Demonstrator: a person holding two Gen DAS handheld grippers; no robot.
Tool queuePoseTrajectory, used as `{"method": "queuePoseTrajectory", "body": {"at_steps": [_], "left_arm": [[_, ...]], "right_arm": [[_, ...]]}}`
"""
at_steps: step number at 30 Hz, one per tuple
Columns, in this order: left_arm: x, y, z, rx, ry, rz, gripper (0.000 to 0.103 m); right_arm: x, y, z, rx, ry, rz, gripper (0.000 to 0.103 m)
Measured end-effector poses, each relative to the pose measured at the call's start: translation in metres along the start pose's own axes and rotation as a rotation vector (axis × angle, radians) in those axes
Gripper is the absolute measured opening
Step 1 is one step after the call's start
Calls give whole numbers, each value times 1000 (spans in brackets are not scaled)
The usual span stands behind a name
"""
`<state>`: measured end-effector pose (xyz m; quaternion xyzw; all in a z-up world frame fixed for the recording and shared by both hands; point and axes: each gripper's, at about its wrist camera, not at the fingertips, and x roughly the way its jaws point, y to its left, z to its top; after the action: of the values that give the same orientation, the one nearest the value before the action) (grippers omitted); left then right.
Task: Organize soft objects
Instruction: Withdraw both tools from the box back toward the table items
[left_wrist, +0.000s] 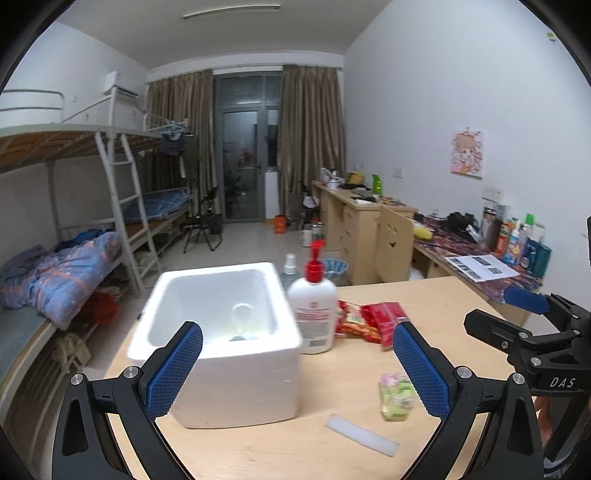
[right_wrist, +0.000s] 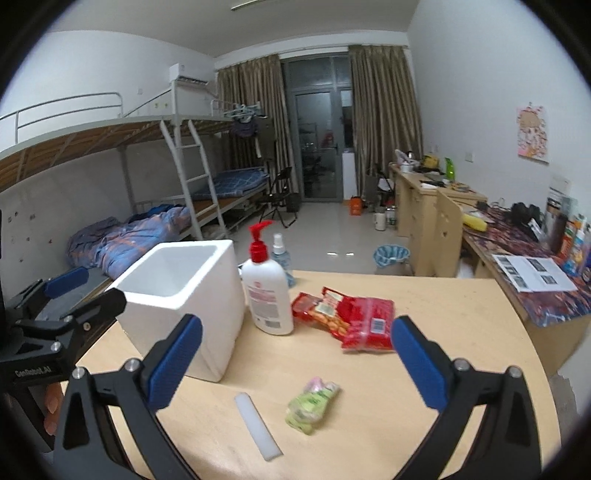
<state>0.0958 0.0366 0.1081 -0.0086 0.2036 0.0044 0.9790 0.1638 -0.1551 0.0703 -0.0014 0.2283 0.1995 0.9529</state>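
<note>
A white foam box (left_wrist: 221, 332) (right_wrist: 184, 291) stands open on the wooden table (right_wrist: 424, 369); something pale lies inside it (left_wrist: 242, 317). A small green and pink soft packet (left_wrist: 397, 397) (right_wrist: 312, 402) lies in front. Red snack packets (left_wrist: 373, 319) (right_wrist: 351, 321) lie behind it, right of a white pump bottle (left_wrist: 314, 314) (right_wrist: 267, 291). My left gripper (left_wrist: 297, 373) is open and empty, above the box's near side. My right gripper (right_wrist: 297, 363) is open and empty, above the green packet. Each gripper shows at the other view's edge.
A white flat strip (left_wrist: 362, 434) (right_wrist: 258, 424) lies on the table's near part. A clear spray bottle (right_wrist: 282, 254) stands behind the pump bottle. Bunk beds (right_wrist: 129, 229) are left of the table, cluttered desks (right_wrist: 535, 266) on the right, a bin (right_wrist: 391, 256) on the floor.
</note>
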Motion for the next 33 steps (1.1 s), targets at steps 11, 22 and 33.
{"method": "queuePoseTrajectory", "body": {"at_steps": [11, 22, 33], "left_arm": [[2, -28, -18, 17, 1, -85, 103], [16, -42, -59, 50, 51, -74, 103], [29, -37, -94, -6, 87, -94, 103]], "right_arm": [[-9, -13, -25, 14, -13, -55, 103], [-2, -22, -63, 30, 38, -67, 103], [-3, -43, -88, 88, 83, -80, 103]]}}
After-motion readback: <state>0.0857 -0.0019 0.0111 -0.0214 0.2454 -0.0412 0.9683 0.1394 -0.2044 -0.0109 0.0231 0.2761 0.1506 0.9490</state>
